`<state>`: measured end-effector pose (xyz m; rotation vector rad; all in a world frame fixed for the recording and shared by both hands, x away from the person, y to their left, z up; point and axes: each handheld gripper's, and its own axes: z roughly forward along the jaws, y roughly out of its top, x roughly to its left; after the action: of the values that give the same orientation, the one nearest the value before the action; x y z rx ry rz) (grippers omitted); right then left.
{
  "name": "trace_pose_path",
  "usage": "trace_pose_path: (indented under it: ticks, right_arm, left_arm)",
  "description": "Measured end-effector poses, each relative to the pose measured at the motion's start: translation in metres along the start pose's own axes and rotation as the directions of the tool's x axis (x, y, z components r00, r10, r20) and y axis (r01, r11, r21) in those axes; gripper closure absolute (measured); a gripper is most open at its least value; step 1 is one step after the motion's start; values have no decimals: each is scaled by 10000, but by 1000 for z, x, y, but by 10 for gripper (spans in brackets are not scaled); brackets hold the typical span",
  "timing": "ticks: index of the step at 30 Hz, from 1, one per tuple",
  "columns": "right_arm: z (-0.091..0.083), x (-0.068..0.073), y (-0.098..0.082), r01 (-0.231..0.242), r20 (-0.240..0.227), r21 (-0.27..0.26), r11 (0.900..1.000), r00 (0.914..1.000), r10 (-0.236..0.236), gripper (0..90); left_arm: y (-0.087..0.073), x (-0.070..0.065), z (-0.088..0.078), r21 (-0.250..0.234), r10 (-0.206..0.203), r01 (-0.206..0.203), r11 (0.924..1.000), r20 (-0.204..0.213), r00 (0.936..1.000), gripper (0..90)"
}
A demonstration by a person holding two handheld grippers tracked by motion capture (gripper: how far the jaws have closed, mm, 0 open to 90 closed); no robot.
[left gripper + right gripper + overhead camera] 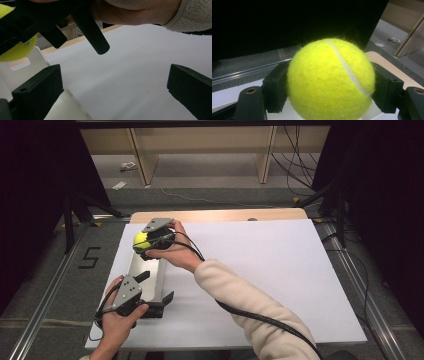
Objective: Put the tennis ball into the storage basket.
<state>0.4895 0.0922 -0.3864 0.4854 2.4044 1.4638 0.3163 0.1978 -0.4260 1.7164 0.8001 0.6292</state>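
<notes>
Nearest the person, the left gripper has its jaws wide apart around the near end of a long white tray. Farther up, the right gripper is clamped on a tennis ball above the tray's far end. The ball looks light, fuzzy and springy, best pinched across its middle.

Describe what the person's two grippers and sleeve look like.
Both the left gripper and the right gripper have black bodies, blocky black jaws and a grey three-cornered plate on top. A black cable trails from the right one along a cream fleece sleeve.
</notes>
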Motion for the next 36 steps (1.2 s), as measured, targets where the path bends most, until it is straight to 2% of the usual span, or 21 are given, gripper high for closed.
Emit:
trace_pose_path:
  ticks: [36]
  right_arm:
    - [8, 1, -6, -111, -121, 227, 9997, 9999, 114, 266]
  left_arm:
    - [0, 0, 0, 1, -8, 8, 10000, -9, 10000, 0]
